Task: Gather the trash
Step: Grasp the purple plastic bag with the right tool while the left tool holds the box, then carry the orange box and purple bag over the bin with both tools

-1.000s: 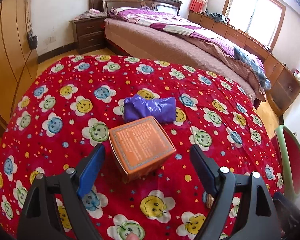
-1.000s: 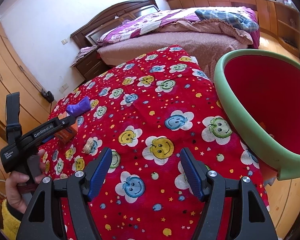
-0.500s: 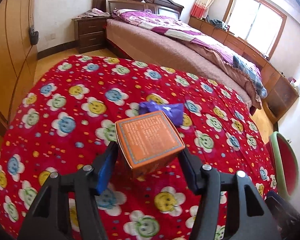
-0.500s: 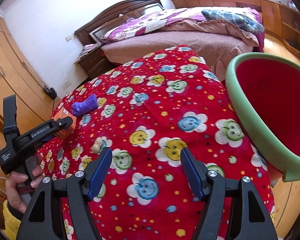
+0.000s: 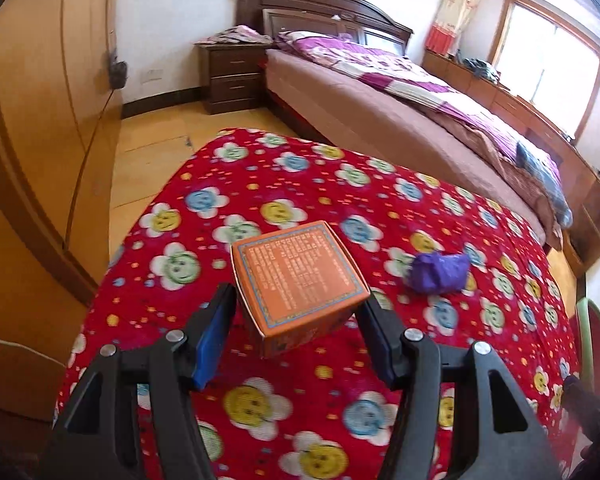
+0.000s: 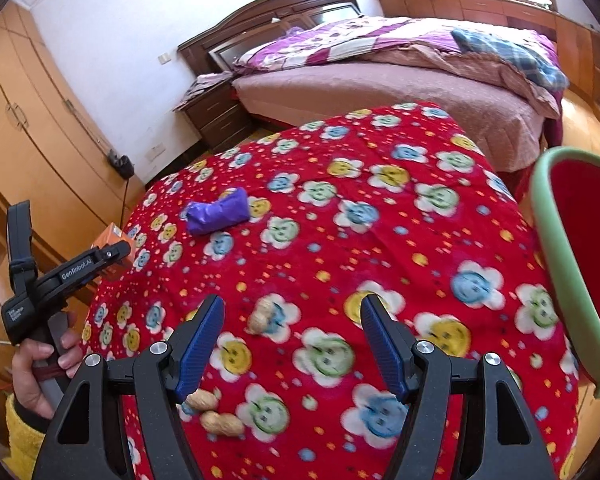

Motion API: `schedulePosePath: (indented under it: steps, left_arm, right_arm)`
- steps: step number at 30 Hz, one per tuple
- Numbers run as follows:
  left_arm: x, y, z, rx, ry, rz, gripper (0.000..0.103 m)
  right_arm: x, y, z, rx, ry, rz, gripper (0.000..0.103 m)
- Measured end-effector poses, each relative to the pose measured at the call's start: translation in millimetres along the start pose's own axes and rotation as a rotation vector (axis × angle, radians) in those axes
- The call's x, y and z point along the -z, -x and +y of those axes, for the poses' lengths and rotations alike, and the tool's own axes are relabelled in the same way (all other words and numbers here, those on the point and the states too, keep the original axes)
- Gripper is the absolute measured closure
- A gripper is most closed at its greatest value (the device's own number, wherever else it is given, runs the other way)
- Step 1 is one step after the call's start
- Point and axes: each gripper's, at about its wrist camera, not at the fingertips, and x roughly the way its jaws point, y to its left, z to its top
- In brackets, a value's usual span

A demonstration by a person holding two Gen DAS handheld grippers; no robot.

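Partly, left gripper (image 5: 298, 312) hides orange box (image 5: 296, 276).

Open red blanket (image 6: 380, 240) between purple bag (image 6: 218, 217) and green-rimmed bin (image 6: 560, 264).

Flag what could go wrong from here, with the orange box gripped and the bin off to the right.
1. The left gripper pinches the orange box low, near one corner, so it could twist or slip out on the way.
2. The bin stands past the tablecloth's right edge; releasing short drops the box on the floor.
3. The carry could sweep over the purple bag and knock it.
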Motion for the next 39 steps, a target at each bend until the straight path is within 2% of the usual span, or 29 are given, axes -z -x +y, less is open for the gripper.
schedulePosePath:
  steps: [10,18,22,24,35,37,39]
  left_arm:
    - [-3.3,-5.4,39.2,-0.034,0.064,-0.016,0.042]
    - [-4.5,-8.1,47.5,-0.028,0.082,-0.039,0.042]
    - [-4.3,-11.7,48.2,-0.019,0.087,-0.040,0.042]
    - [-3.9,-14.5,48.7,-0.015,0.089,-0.036,0.042]
    - [-0.3,-25.2,43.3,0.019,0.076,-0.014,0.042]
    - [0.1,-25.1,42.6,0.027,0.076,-0.013,0.042]
    - [0.0,-24.4,41.5,0.030,0.073,-0.013,0.042]
  right_arm:
    - [-27.6,-47.8,53.2,-0.046,0.069,0.032,0.031]
    - [-52.6,-103.1,80.6,-0.035,0.119,0.067,0.031]
    - [-61.1,-127.3,89.1,-0.002,0.148,0.080,0.031]
    - [-64.3,-139.4,91.6,0.021,0.160,0.089,0.026]
    - [-69.8,-172.2,104.7,0.114,0.225,0.140,0.026]
    - [-69.0,-172.3,104.5,0.123,0.222,0.138,0.031]
    - [-69.0,-171.0,103.6,0.155,0.220,0.129,0.048]
